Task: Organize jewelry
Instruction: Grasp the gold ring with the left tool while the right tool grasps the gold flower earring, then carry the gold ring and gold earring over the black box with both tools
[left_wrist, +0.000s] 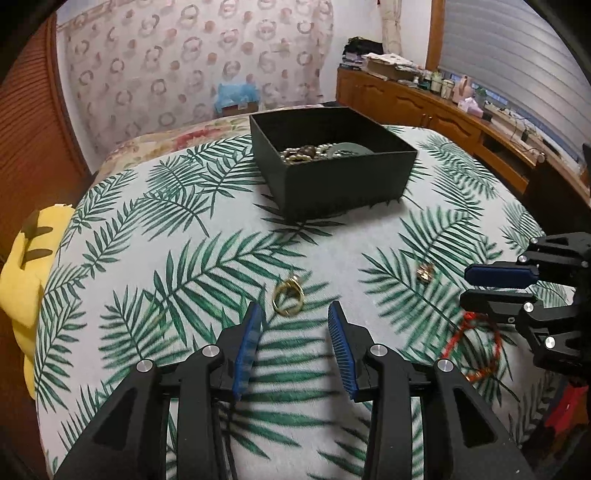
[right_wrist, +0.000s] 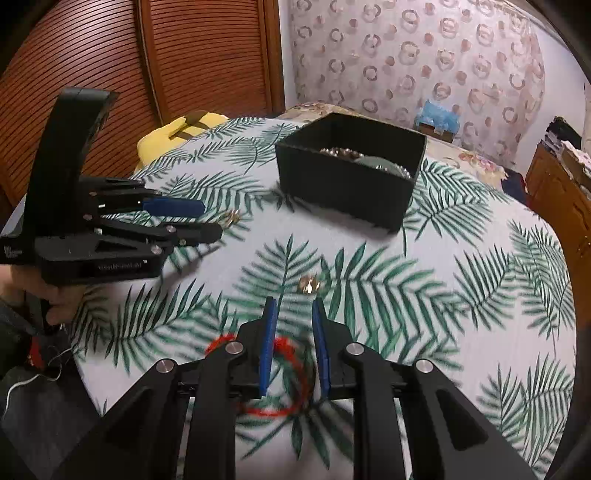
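A gold ring (left_wrist: 289, 299) lies on the leaf-print table just beyond my open left gripper (left_wrist: 295, 310); it shows in the right wrist view (right_wrist: 231, 218) beside the left gripper (right_wrist: 210, 219). A small gold piece (left_wrist: 424, 273) lies to the right, just ahead of my right gripper (right_wrist: 294, 304), which is open and empty (left_wrist: 466, 286). The small gold piece also shows there (right_wrist: 309, 285). A red cord bracelet (right_wrist: 291, 373) lies under the right gripper's fingers (left_wrist: 476, 343). A black box (left_wrist: 332, 162) holds pearls and beads at the back (right_wrist: 351, 181).
A yellow plush (left_wrist: 26, 266) sits at the table's left edge. A wooden cabinet (left_wrist: 443, 114) with clutter stands at the right. A wooden louvred door (right_wrist: 110, 55) is on the left. The table edge curves close on all sides.
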